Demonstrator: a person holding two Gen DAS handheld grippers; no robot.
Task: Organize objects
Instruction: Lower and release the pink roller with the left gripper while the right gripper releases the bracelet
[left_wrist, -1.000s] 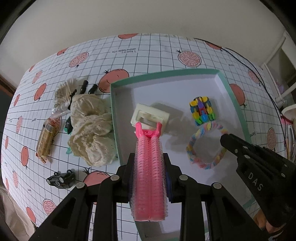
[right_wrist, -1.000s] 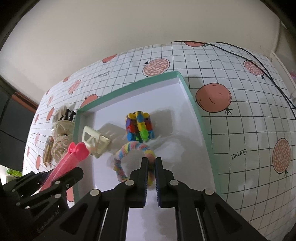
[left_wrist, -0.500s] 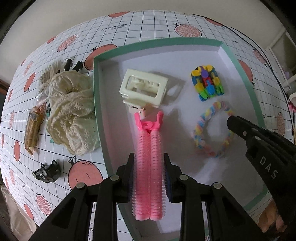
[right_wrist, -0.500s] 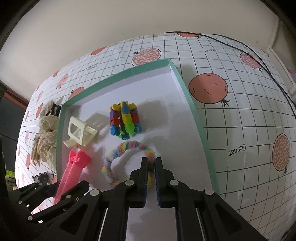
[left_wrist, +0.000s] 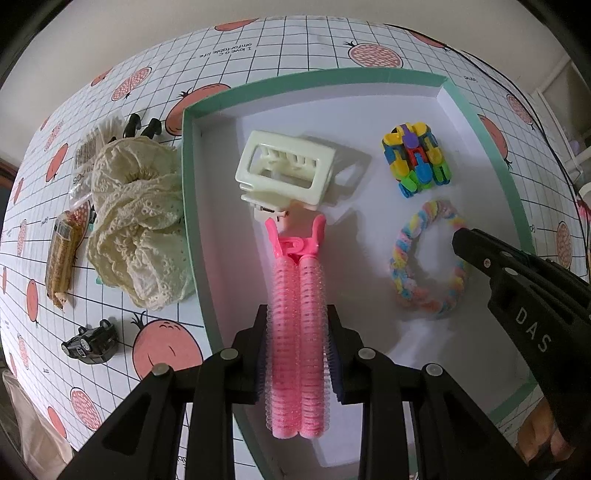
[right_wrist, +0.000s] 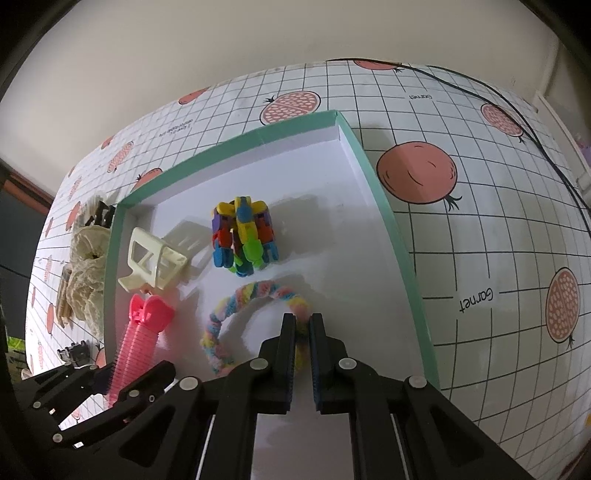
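Your tablecloth (right_wrist: 461, 229) lies bare to the right of the green-rimmed tray (left_wrist: 513, 192); left of it sit a cream lace scrunchie (left_wrist: 136, 221), a packet (left_wrist: 61, 258) and a small black toy car (left_wrist: 90, 341). Inside the tray, free floor remains along the far wall. Your left gripper (left_wrist: 297, 343) clamps the pink hair roller clip (left_wrist: 295, 332), its tip touching the cream claw clip (left_wrist: 284, 173). Your right gripper (right_wrist: 303, 332) pinches the pastel braided hair tie (right_wrist: 255, 295), just below the colourful block toy (right_wrist: 242, 236).
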